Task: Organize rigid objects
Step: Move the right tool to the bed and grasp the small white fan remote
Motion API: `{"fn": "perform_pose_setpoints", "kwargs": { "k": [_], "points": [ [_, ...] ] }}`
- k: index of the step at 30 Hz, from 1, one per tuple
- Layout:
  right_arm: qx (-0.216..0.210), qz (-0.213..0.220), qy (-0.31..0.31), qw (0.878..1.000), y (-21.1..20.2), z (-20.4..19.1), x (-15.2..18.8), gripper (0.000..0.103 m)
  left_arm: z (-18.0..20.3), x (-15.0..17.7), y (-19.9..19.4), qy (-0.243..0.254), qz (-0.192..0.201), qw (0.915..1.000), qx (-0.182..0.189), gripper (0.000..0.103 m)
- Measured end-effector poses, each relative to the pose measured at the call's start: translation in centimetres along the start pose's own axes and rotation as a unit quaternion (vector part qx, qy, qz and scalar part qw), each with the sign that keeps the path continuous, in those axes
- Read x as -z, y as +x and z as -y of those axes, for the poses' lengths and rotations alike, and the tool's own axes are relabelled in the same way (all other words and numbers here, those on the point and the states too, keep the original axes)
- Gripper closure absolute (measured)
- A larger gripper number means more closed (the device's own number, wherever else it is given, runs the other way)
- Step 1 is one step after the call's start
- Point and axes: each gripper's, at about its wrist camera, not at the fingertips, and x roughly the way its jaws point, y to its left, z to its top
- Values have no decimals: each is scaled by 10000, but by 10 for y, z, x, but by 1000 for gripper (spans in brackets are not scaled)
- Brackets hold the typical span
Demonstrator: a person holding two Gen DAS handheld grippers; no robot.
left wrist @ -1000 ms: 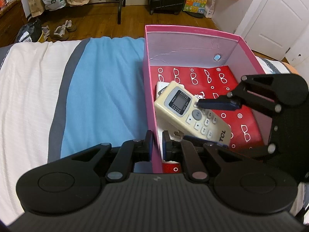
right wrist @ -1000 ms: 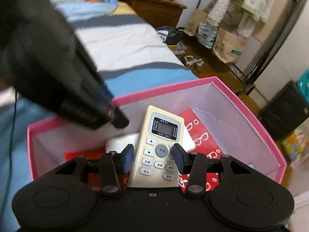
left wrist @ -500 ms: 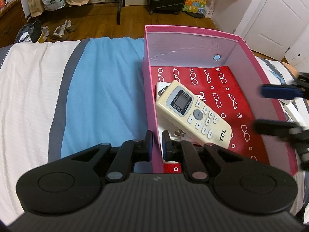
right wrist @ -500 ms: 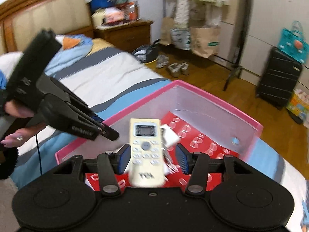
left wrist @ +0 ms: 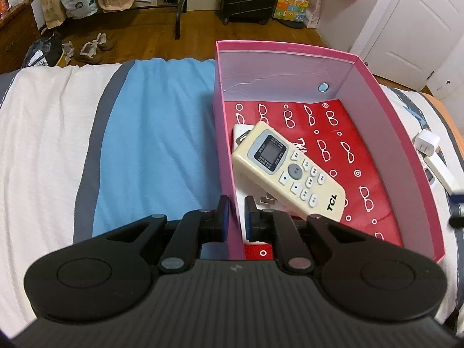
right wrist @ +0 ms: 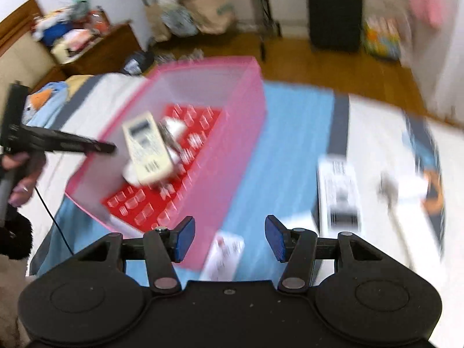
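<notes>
Left wrist view shows a bed (left wrist: pixel 58 145) with a cover striped white, grey and blue. A pink box (left wrist: pixel 411 156) sits on the blue stripe towards the bed's foot edge, its far wall facing the wooden floor. A red sheet printed with white glasses (left wrist: pixel 348 133) lines the box bottom. A cream remote control (left wrist: pixel 290 171) lies face up inside, near the box's left wall and near corner, propped at a slant on a white object (left wrist: pixel 242 133) that is mostly hidden under it.

Outside the box's right wall, a small white plug (left wrist: pixel 427 142) and a white bar-shaped item (left wrist: pixel 439 171) rest on the cover; what the bar is cannot be told.

The left gripper (left wrist: pixel 235 214) pinches the box's left wall near its near corner, one blue pad outside and one inside, jaws narrow and closed on the cardboard.

Right wrist view is blurred by motion. The right gripper (right wrist: pixel 229 237) hangs over the blue stripe beside the box, its jaws standing fairly wide after just opening further, with nothing between its blue pads (right wrist: pixel 185 236). A white labelled packet (right wrist: pixel 226 253) lies on the cover below it, and a white box with black print (right wrist: pixel 339 191) lies further towards the bed's white part.
</notes>
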Motion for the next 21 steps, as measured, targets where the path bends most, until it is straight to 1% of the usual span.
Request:
{"fn": "perform_pose_setpoints", "kwargs": {
  "k": [3,5,6,9,11,12,13,14,15,16,17,18,20,21],
  "points": [
    [-153,-442,-24,9989,28,6,19,44,1,0,-1,3,1,10000,-1,93],
    [-100,-608,-86,9981,50,7,28,45,1,0,-1,6,-12,10000,-43,93],
    [-143,-659,-112,9977,60,6,31,45,2,0,-1,9,-21,10000,-60,93],
    [-289,-608,-157,9976,78,3,34,44,4,0,0,26,-40,9999,-105,93],
    [-338,-398,-367,9980,83,0,32,45,6,-1,1,34,-55,9999,-136,93],
    [-305,-335,-405,9982,85,-2,30,48,6,-1,1,41,-61,9999,-153,93],
    [-231,-303,-538,9978,87,-5,30,57,7,-1,1,41,-66,9998,-170,93],
    [-184,-268,-749,9967,85,-9,30,69,8,-2,2,26,-69,9998,-184,93],
    [-125,-215,-880,9958,84,-11,31,72,9,-3,2,7,-72,9998,-195,93],
    [-113,-205,-868,9960,80,-11,31,79,9,-3,2,4,-77,9998,-207,93],
    [-54,-220,-820,9964,76,-7,31,97,10,-2,2,22,-82,9997,-229,93],
    [-13,-248,-777,9967,73,-4,31,101,10,-2,2,32,-82,9997,-244,93],
    [-64,-253,-595,9979,65,4,34,102,10,-2,2,20,-88,9996,-251,93],
    [-193,-238,-438,9986,62,8,35,102,11,-3,2,24,-91,9996,-263,93]
  ]
}}
